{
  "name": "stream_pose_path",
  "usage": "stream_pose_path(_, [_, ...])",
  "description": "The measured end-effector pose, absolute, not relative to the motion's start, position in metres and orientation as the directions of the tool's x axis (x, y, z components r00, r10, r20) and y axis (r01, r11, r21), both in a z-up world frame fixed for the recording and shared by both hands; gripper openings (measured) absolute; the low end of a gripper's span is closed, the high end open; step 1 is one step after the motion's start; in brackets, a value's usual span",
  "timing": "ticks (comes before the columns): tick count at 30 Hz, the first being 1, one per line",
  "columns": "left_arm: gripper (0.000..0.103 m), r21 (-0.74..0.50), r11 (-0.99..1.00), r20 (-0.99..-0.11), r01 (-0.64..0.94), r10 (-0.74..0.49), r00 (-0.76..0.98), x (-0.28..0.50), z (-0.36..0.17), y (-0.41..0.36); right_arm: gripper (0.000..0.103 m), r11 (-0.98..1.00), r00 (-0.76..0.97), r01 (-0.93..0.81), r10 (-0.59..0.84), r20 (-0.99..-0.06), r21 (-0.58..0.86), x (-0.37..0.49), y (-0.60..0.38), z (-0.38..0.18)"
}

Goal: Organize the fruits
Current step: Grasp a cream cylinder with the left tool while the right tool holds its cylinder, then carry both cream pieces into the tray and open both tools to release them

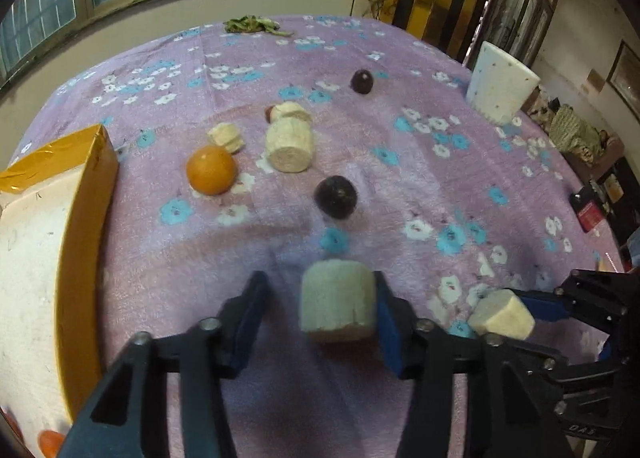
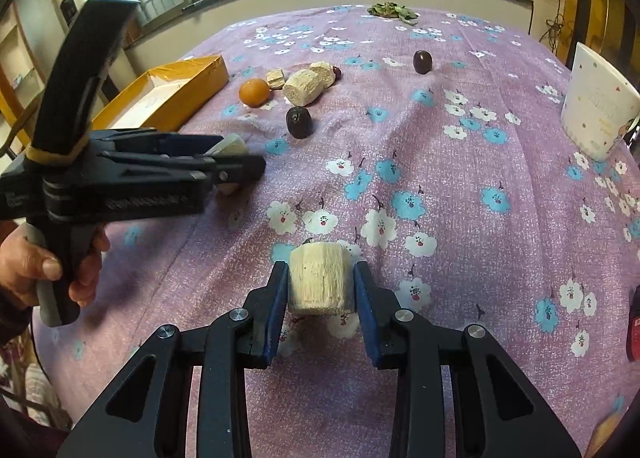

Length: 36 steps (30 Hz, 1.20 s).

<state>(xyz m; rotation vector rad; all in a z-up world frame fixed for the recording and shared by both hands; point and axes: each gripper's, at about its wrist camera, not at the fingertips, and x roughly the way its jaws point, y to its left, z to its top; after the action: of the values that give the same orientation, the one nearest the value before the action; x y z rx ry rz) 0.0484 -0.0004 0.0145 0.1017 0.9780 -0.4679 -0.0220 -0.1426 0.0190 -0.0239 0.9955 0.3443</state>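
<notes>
left gripper [image 1: 320, 310]: spread, pale chunk [image 1: 338, 300] against one pad | right gripper [image 2: 320, 290]: pinching cut piece [image 2: 318, 284]

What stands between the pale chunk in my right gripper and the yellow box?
The left gripper does. It hangs over the cloth with its own pale piece at its tips, right on the line from the right gripper and its chunk to the yellow box. The nearest dark fruit lies off that line.

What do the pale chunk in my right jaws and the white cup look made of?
Pale chunk: fibrous plant flesh, probably peeled sugarcane; matte, lengthwise grain.
White cup: likely glazed ceramic; smooth, printed with small coloured specks.
</notes>
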Motion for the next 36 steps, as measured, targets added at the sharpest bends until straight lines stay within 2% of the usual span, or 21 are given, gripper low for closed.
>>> stream_pose_path(1, [0.036, -0.144, 0.889, -0.812, 0.435, -0.357, 0.461, 0.046, 0.015, 0.000, 0.032, 0.947, 0.499, -0.295, 0.267, -0.825, 0.128, -0.022, -0.142, 0.019])
stream_pose_path(4, [0.036, -0.116, 0.893, -0.805, 0.436, -0.341, 0.485, 0.041, 0.015, -0.002, 0.031, 0.949, 0.510, -0.297, 0.252, -0.822, 0.106, -0.023, -0.139, 0.019])
stream_pose_path(13, [0.036, -0.238, 0.887, -0.787, 0.395, -0.415, 0.457, 0.019, 0.035, 0.024, 0.031, 0.950, 0.543, -0.287, 0.265, -0.797, 0.121, -0.035, -0.142, 0.043])
stream_pose_path(20, [0.036, -0.268, 0.897, -0.751, 0.351, -0.423, 0.506, 0.004, 0.059, 0.054, 0.031, 0.941, 0.553, -0.313, 0.288, -0.781, 0.126, -0.032, -0.123, 0.060])
stream_pose_path(28, [0.036, -0.285, 0.926, -0.730, 0.248, -0.378, 0.570, -0.002, 0.077, 0.113, 0.031, 0.894, 0.528, -0.424, 0.373, -0.763, 0.143, -0.012, -0.060, 0.076])
stream_pose_path(36, [0.036, -0.285, 0.954, -0.745, 0.096, -0.283, 0.604, -0.002, 0.075, 0.189, 0.031, 0.817, 0.468, -0.555, 0.464, -0.752, 0.159, 0.008, 0.019, 0.085])
